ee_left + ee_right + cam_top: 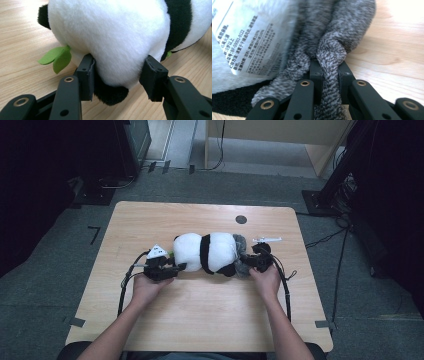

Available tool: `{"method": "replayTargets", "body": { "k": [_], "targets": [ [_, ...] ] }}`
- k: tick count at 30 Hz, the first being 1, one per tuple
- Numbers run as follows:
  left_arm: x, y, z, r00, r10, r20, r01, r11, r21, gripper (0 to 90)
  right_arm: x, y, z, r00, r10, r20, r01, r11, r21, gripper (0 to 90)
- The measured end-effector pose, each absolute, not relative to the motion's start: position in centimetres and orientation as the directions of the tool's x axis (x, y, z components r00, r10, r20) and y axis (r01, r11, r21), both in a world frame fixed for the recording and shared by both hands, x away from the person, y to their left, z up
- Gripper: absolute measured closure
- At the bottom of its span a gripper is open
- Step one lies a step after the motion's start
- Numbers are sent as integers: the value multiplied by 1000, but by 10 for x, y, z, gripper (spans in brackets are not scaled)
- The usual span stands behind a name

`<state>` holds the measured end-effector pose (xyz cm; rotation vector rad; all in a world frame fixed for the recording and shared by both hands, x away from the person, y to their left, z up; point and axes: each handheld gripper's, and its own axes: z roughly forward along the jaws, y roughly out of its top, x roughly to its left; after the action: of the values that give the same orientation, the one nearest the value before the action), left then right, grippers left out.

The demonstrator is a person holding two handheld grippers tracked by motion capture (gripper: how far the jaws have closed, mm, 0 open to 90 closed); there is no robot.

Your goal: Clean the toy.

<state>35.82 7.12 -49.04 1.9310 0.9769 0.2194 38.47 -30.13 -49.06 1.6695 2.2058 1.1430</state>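
At table centre, a panda [207, 252] is held from both ends.
Its white end at nine o'clock is clamped by the left gripper [117, 75]; grey knit [329, 60] at three o'clock is pinched by the right gripper [329, 72].

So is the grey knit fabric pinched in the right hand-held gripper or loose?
Pinched: the right hand-held gripper has its jaws closed on a bunched fold of grey knit fabric.

The bench [200, 320] is evenly lit from above, its surroundings dark. In the right gripper view the label [249, 47] is slightly blurred, with glare at the top right corner
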Motion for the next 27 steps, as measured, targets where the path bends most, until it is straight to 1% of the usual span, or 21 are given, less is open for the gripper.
{"method": "replayTargets", "body": {
  "k": [6, 9, 18, 21, 27],
  "targets": [
    [359, 71, -490, 668, 709, -228, 542, -252, 802, 505, 380, -319, -473, -343, 878, 334, 731, 26, 682, 798],
    [359, 71, -490, 668, 709, -226, 541, -253, 802, 505, 377, -326, -457, -345, 875, 339, 696, -4, 718, 798],
    [360, 71, -491, 670, 707, -227, 540, -255, 802, 505, 374, -328, -413, -394, 867, 305, 605, -5, 796, 797],
    [360, 70, -491, 668, 707, -231, 543, -252, 801, 505, 377, -319, -412, -414, 859, 301, 601, 9, 799, 798],
    [360, 70, -492, 670, 706, -229, 542, -255, 801, 505, 385, -305, -428, -428, 846, 318, 635, 32, 772, 798]
  ]
}}
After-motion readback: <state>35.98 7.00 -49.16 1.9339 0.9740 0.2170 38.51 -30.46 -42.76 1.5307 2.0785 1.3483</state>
